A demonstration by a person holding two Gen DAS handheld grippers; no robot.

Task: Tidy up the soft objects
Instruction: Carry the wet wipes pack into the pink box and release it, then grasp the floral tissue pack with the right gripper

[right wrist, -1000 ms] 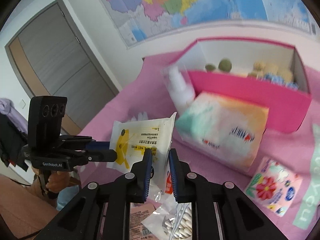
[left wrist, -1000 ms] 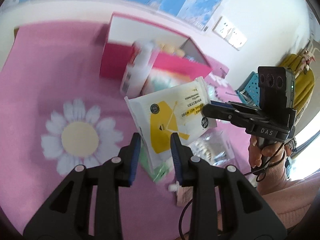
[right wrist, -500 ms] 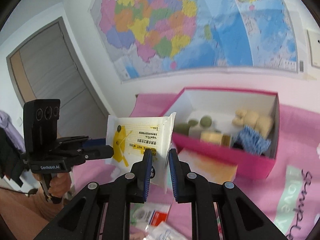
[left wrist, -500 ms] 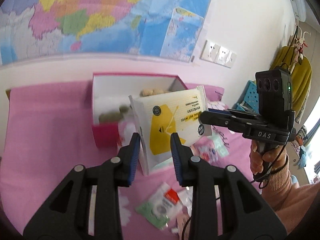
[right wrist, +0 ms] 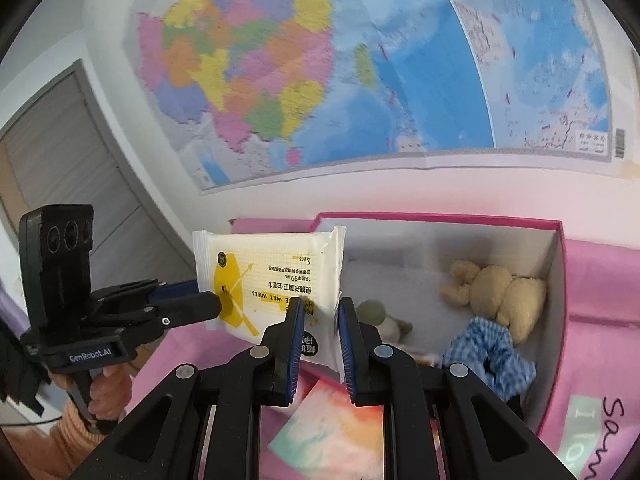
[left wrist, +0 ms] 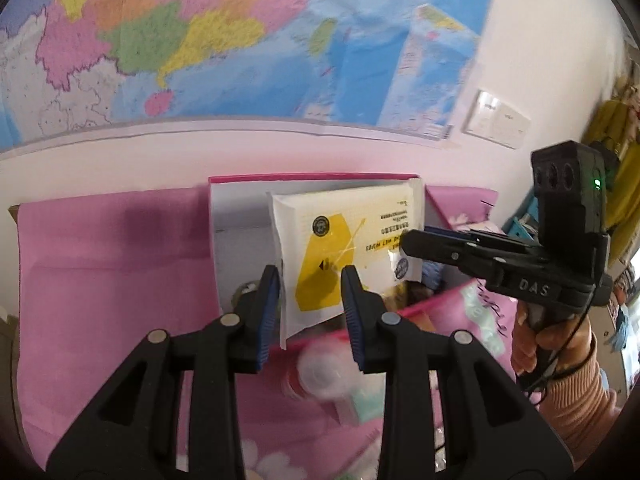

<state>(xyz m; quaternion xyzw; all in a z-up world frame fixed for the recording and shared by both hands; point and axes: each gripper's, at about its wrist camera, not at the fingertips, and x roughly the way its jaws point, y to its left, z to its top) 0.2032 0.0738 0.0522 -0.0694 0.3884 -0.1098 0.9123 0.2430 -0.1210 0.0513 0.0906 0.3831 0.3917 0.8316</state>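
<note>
Since the frame a second back, both cameras have swung up from the pink worktop [left wrist: 100, 264] and the wet-wipes pack [left wrist: 344, 248] has travelled from low over the loose clutter to a spot above the pink box [right wrist: 558, 288], whose white interior now sits directly behind it. In the right wrist view the right hand-held gripper [right wrist: 319, 322] has its blue pads narrowed to a small gap on the pack's lower right corner, at 6 o'clock on the pack; the film bulges between the pads, so I read it as a firm pinch. The left hand-held gripper [left wrist: 308, 284] shows pads set wider, with the pack's edge standing between them. From the right wrist view its black tips meet the pack at about 8 o'clock, but I cannot tell whether they actually clamp it or only bracket it. Handling judgement: the pack is light, soft and pillowy, with slick film that sags away from a single pinch; the crimped end seams are the stiffest hold, better than the yielding middle. Inside the box a tan plush bear [right wrist: 496, 292] lies at 2 o'clock, a blue gingham scrunchie [right wrist: 488, 350] at 4 o'clock, and a greenish soft toy [right wrist: 376, 314] near the front wall, leaving free floor at the left end for the pack.
</note>
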